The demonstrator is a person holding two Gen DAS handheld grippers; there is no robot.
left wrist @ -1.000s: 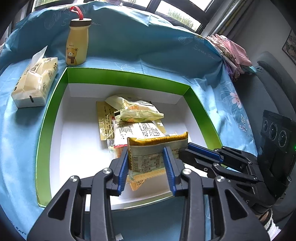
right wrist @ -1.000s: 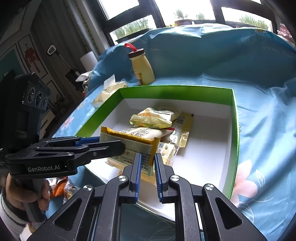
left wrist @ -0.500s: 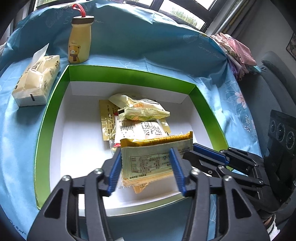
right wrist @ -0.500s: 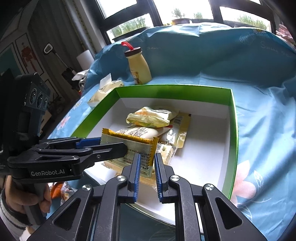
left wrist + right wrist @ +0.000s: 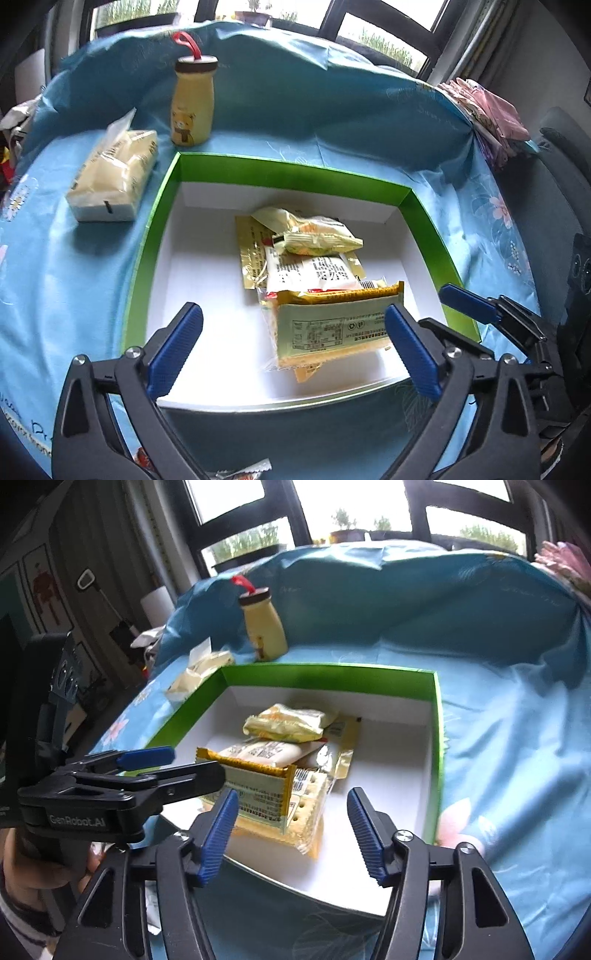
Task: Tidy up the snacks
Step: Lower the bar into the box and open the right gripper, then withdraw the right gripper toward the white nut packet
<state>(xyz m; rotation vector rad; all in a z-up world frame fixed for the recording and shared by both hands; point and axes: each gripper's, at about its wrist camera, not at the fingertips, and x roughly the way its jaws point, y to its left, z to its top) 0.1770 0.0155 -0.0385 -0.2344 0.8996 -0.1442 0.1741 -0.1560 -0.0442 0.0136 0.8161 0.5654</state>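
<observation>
An orange-edged cracker packet lies on other packets near the front of the green-walled box. My left gripper hangs over it with jaws opening wide; the packet sits between the pads untouched. My right gripper has its jaws opening too, just past the packet's right end, and grips nothing. Behind it lie a pale yellow packet, a white packet and a flat gold one. Each gripper shows in the other's view: the right gripper and the left gripper.
A yellow bear bottle and a tissue pack stand behind the box's left corner on the blue cloth. Pink fabric lies at the far right. Loose wrappers show below the near edge. A hand holds the left gripper.
Both grippers let go of the orange-edged packet and spread their jaws wide. The packet has dropped flat onto the pile in the box.
</observation>
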